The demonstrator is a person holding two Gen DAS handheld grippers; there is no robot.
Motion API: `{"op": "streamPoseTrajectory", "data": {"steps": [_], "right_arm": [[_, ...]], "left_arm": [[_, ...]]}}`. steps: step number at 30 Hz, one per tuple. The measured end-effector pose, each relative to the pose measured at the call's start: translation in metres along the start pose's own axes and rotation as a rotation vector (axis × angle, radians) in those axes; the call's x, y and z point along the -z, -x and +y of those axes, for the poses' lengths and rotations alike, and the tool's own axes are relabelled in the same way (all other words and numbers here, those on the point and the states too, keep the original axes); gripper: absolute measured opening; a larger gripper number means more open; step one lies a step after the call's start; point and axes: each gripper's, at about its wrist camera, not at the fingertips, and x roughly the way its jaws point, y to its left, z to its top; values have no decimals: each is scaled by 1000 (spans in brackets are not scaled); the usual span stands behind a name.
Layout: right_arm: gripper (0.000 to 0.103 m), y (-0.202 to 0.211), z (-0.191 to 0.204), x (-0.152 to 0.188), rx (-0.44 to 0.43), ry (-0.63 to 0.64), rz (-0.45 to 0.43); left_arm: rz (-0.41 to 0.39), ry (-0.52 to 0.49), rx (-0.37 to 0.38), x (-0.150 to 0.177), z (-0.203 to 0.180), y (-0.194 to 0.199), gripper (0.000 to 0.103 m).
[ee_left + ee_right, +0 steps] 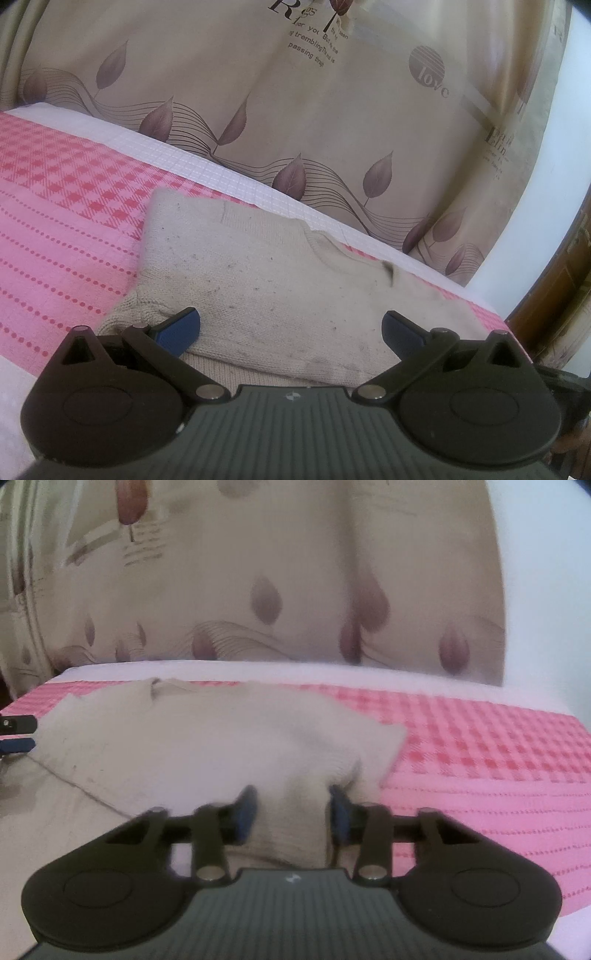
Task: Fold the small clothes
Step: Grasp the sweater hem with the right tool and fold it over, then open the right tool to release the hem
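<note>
A small beige knitted sweater (258,280) lies on a pink checked cloth (62,206); its neckline points to the far edge. My left gripper (291,328) is wide open just above the sweater's near part, holding nothing. In the right wrist view the sweater (207,734) spreads to the left. My right gripper (291,808) has its blue pads (245,808) partly closed around a raised bunch of the sweater's cuff or hem (291,827). The view is blurred. The left gripper's fingertip (18,744) shows at the far left edge.
The pink cloth (480,753) covers a white mattress (207,162). A beige curtain with leaf prints (295,92) hangs right behind the bed. A white wall (546,590) and a brown wooden frame (554,295) stand to the right.
</note>
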Motion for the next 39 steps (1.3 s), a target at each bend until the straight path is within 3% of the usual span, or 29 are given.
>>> {"op": "streamPoseTrajectory", "data": {"steps": [1,9,15,17,21,24,28,31,34,37,39], "right_arm": [[15,0,1,0,-4,1,-6],[12,1,-12,-3,6,-93,-50],[11,14,-4,-42,10,-69,-203],[11,7,-9,-52,21,-74,-217],[11,-34,-25,-45,63,-127,-106],[11,-52,-38,-27,61,-256,4],[14,-39,-44,-28,69,-326,-35],[14,-23,-29,-37,117,-250,-103],[14,-12,-11,-49,84,-151,-181],[14,-30,5,-54,70,-43,-118],[14,-54,-1,-46,118,-46,6]], "left_arm": [[0,1,1,0,0,0,103],[0,-1,0,0,0,0,103],[0,-1,-1,0,0,0,103],[0,-3,0,0,-1,0,103],[1,-3,2,0,-1,-1,103],[1,-1,2,0,0,-1,103],[1,-4,0,1,-1,-1,103],[0,1,1,1,-1,-1,103],[0,0,0,1,-1,-1,103],[0,0,0,1,-1,-1,103],[0,1,1,1,-1,-1,103]]}}
